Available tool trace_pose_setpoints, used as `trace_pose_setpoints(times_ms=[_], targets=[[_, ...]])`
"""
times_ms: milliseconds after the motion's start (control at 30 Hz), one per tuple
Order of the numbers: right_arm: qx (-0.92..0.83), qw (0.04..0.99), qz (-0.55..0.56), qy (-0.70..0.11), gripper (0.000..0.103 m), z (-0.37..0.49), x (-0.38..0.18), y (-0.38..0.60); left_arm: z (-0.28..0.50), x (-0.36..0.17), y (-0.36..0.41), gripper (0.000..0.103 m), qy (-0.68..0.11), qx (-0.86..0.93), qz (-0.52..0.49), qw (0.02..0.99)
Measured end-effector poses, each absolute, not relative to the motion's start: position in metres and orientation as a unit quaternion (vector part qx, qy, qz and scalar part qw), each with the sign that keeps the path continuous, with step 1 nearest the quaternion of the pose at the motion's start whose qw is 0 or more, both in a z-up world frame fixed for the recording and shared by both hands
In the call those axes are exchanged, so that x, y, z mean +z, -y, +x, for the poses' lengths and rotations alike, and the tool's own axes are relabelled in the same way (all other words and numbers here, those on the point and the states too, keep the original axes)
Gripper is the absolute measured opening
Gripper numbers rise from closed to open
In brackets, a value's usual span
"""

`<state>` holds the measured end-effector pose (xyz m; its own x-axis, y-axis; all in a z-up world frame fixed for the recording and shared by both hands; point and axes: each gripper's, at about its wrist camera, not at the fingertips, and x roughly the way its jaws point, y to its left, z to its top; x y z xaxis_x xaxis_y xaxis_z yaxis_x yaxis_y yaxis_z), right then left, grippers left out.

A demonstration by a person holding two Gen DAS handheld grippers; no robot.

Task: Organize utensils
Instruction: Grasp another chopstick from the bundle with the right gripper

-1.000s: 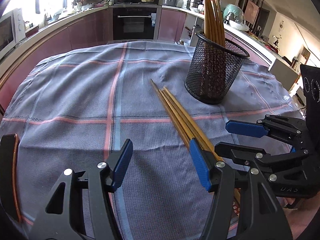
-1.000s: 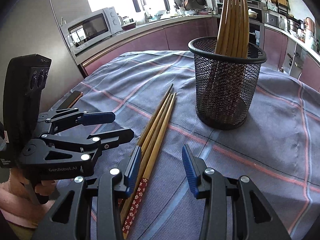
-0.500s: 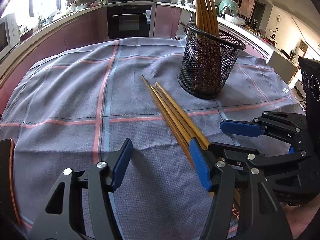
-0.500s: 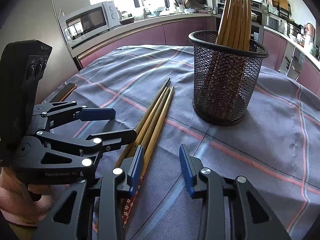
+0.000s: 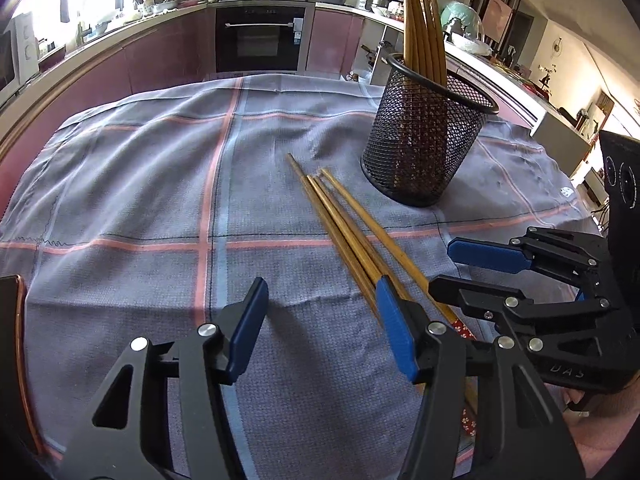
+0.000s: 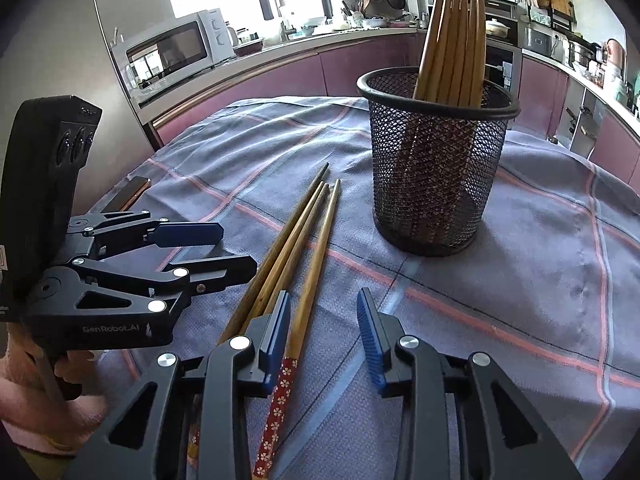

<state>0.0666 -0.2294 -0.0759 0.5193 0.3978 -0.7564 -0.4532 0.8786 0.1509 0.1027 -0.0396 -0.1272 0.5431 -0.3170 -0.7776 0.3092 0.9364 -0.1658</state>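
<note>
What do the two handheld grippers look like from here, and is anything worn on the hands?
Both the left gripper and the right gripper are matte black linkage frames with silver rivets and blue ribbed pads on the fingers. White lettering marks the frames. Each carries a black camera block with round lenses. A pink sleeve shows at the left hand.

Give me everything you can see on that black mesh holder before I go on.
The mesh holder is a black round cup of what looks like wire mesh with a solid rolled rim, tapering slightly toward its base. It stands upright on the checked cloth, beyond the tips of the loose chopsticks and apart from them. Inside, a bundle of wooden chopsticks leans together, ends rising well above the rim. Neither gripper touches it.
</note>
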Motion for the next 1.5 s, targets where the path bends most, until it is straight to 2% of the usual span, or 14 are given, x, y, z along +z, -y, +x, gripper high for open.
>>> trace_pose_setpoints(times_ms=[200,300,533,733,1000,1233,1367,1500], targets=[[0.246,0.869,-0.038,-0.428,0.033,0.072,-0.079,0.224,0.111,-0.129,0.048,0.05,-0.448,-0.172,0.007,0.877],[0.245,0.868,-0.038,-0.431,0.032,0.073,-0.08,0.224,0.113,-0.13,0.048,0.051,-0.447,-0.174,0.009,0.878],[0.24,0.868,-0.036,-0.433,0.032,0.076,-0.08,0.228,0.117,-0.13,0.035,0.036,-0.454,-0.174,0.002,0.874],[0.241,0.869,-0.037,-0.431,0.032,0.079,-0.079,0.227,0.121,-0.121,0.035,0.041,-0.443,-0.177,-0.003,0.879],[0.24,0.868,-0.043,-0.432,0.032,0.084,-0.079,0.225,0.129,-0.13,0.05,0.039,-0.455,-0.178,0.011,0.873],[0.24,0.868,-0.047,-0.433,0.032,0.089,-0.08,0.221,0.131,-0.129,0.044,0.024,-0.458,-0.185,0.003,0.869],[0.239,0.867,-0.056,-0.434,0.027,0.091,-0.081,0.216,0.133,-0.131,0.048,0.02,-0.461,-0.192,0.001,0.866],[0.232,0.868,-0.065,-0.434,0.019,0.094,-0.081,0.213,0.135,-0.132,0.052,0.015,-0.463,-0.189,-0.001,0.866]])
